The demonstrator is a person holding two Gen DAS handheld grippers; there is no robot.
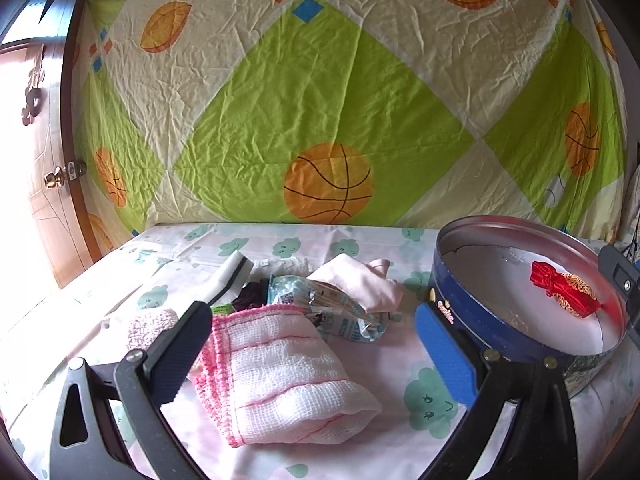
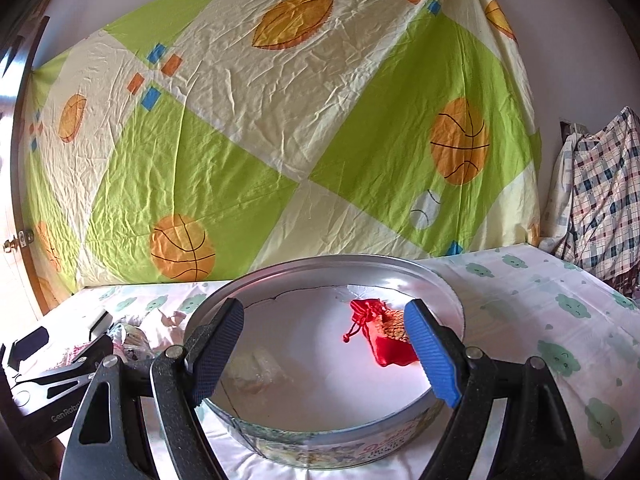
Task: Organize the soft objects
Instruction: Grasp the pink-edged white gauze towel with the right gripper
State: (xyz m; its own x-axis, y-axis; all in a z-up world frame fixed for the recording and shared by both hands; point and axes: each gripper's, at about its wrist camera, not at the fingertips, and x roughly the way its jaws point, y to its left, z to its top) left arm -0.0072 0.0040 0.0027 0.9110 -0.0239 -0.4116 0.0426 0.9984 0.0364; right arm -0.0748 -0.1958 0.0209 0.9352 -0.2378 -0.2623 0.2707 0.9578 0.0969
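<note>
Tongs spread on both hands; only left view shows gauze cloth (image 1: pixel 276 368), possibly touching one finger.

Left tool (image 1: pixel 308 344) jaws spread wide, right tool (image 2: pixel 326 354) likewise, both seemingly empty

My left-hand camera looks forward and slightly down past its two fingers, close over the pile of cloths (image 1: pixel 280 364) on the bed (image 1: pixel 400 360), with the round tin (image 1: pixel 480 332) at its right edge. My right-hand camera sits close above that tin (image 2: pixel 328 444), facing the same way. Both views share the tin, the bed, and the basketball-print sheet (image 1: pixel 320 92) hung behind.
</note>
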